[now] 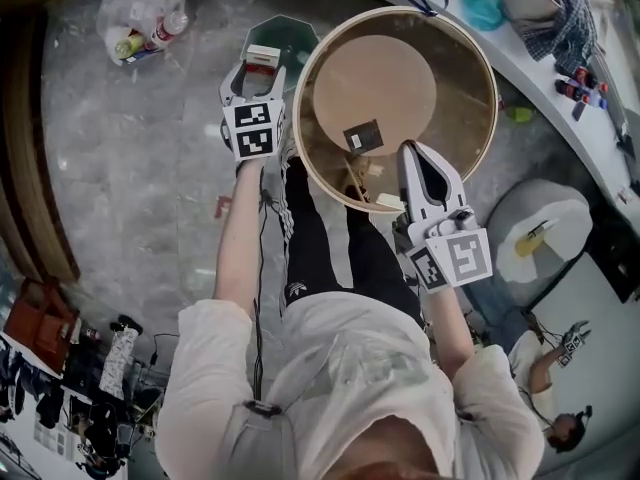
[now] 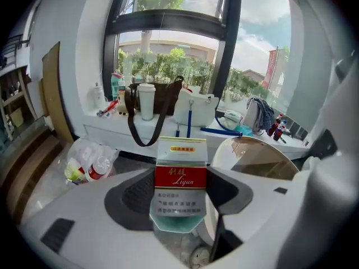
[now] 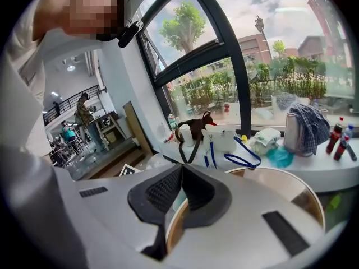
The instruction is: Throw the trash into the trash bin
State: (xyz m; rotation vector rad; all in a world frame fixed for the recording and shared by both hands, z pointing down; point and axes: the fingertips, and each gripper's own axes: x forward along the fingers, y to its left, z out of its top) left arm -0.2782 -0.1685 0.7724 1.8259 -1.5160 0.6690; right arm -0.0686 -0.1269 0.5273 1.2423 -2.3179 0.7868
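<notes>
Left gripper view: your left gripper (image 2: pixel 179 198) is clamped on the cigarette pack (image 2: pixel 180 161), one pad on each narrow side. The pack stands upright with its printed face toward the camera. The grip sits on its lower part, so the far half juts past the fingertips. Judged reason: once you let go, nothing should catch on a pad. The pack has a white top with a small yellow label, a red band with script, and a pale panel of fine print below. Its edges look square and uncrushed, so it probably handles as a light, stiff box. Directly beyond it shows the teal of the trash bin (image 2: pixel 174 223). The head view puts the pack over the near rim of that eight-sided bin (image 1: pixel 295 33), which stands on the floor just beside the left edge of the round table (image 1: pixel 470 43). The hold therefore reads as lined up for a drop, not yet released. Your right gripper (image 3: pixel 178 178) has its jaws pressed together with nothing between them. It hangs over the table's near edge, apparently idle and clear of the bin.
</notes>
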